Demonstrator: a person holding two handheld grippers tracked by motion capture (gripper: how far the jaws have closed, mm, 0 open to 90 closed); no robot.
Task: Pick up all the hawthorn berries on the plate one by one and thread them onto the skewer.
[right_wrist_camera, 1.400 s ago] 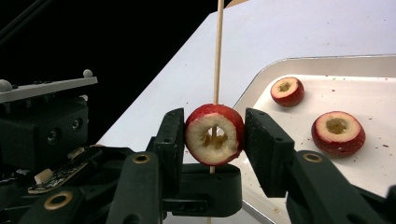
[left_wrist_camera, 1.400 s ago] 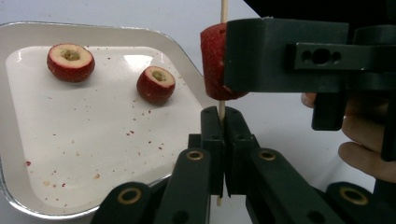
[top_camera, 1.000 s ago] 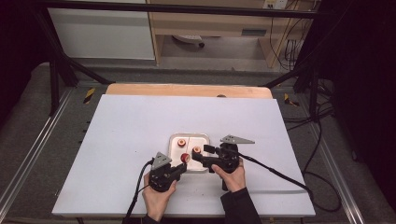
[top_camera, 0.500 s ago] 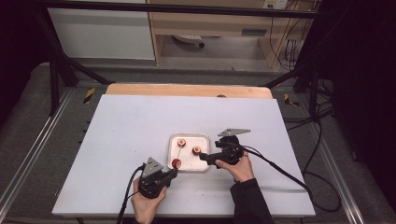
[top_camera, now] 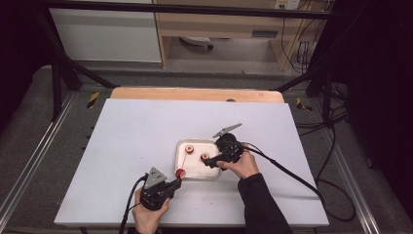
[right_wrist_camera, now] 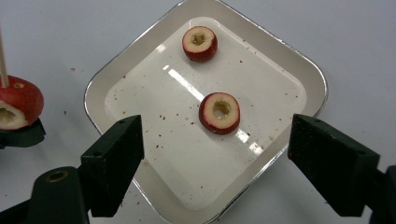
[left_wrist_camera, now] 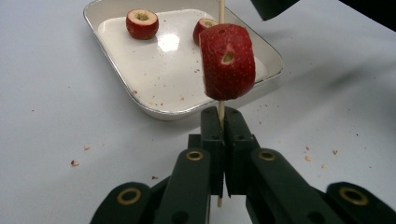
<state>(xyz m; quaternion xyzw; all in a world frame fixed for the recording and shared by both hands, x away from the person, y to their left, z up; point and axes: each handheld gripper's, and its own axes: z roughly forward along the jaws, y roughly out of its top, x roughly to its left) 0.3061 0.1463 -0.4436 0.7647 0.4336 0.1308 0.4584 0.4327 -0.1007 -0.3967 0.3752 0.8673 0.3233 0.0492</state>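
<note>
Two cored fruit pieces (right_wrist_camera: 219, 113) in white tray (right_wrist_camera: 299, 70)

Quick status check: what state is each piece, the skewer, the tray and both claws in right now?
Left claw: shut on skewer.
Skewer: upright, one fruit piece threaded.
Threaded fruit piece: on skewer, off the tray.
Right claw: open, above tray, holding nothing.
Near fruit piece: cored, loose in tray.
Far fruit piece: cored, loose in tray.
Tray: flat on table, crumbs inside.

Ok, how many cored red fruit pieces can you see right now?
3. Two lie apart in the white tray: far piece, near piece. The skewered piece sits on the wooden skewer clamped in the left gripper, outside the tray.
</note>
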